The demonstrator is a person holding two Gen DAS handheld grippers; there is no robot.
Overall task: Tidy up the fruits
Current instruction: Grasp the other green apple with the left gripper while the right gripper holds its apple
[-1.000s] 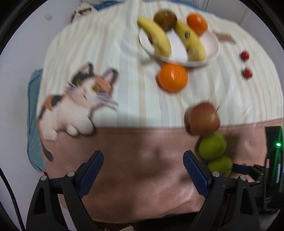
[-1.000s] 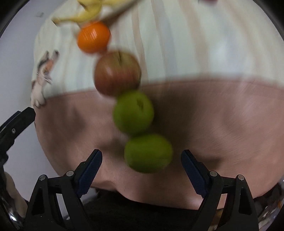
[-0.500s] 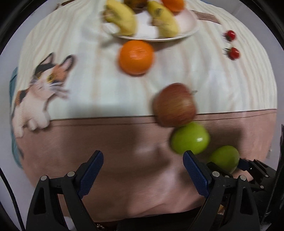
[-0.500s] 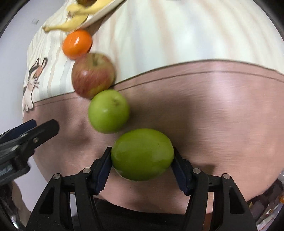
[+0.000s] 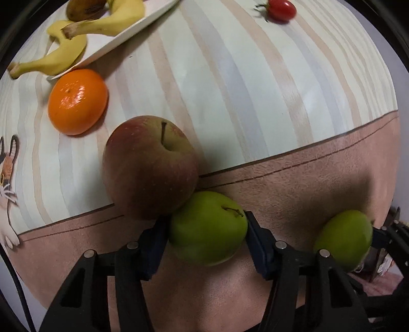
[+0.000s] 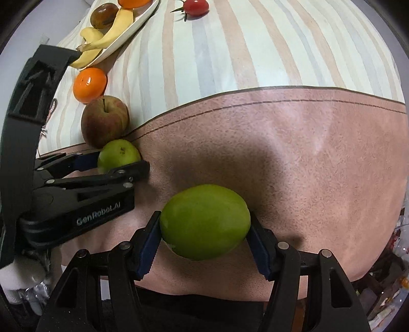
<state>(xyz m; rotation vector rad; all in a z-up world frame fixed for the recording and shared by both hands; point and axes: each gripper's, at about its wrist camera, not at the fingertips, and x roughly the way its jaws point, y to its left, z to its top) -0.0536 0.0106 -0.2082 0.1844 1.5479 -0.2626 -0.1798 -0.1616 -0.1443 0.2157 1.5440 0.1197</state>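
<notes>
Striped cloth (image 5: 230,89) in cream, grey and peach covers the far part of the counter, and a pink-brown band (image 6: 281,153) of it runs across the near part, where both my claws work.

My left claw (image 5: 207,235) is closed on a round green apple (image 5: 208,227), its blue pads pressing the fruit's left and right sides. That apple sits on the pink band and touches a larger red apple (image 5: 149,167) just beyond it on the far left, stem up, lying across the edge between stripes and band. Farther left again lies an orange (image 5: 78,101), just beside the rim of a white plate (image 5: 122,42). On the plate I see two bananas (image 5: 69,51) and a dark brown fruit (image 5: 85,9) I cannot name. A cherry tomato (image 5: 280,10) lies far off on the stripes to the right.

My right claw (image 6: 204,235) grips a second, more oval green fruit (image 6: 205,221) between its pads, over the pink band, near me. From the left wrist view this fruit (image 5: 343,238) shows at the near right, well apart from the first green apple. A printed cat (image 5: 7,178) peeks in at the cloth's left edge.
</notes>
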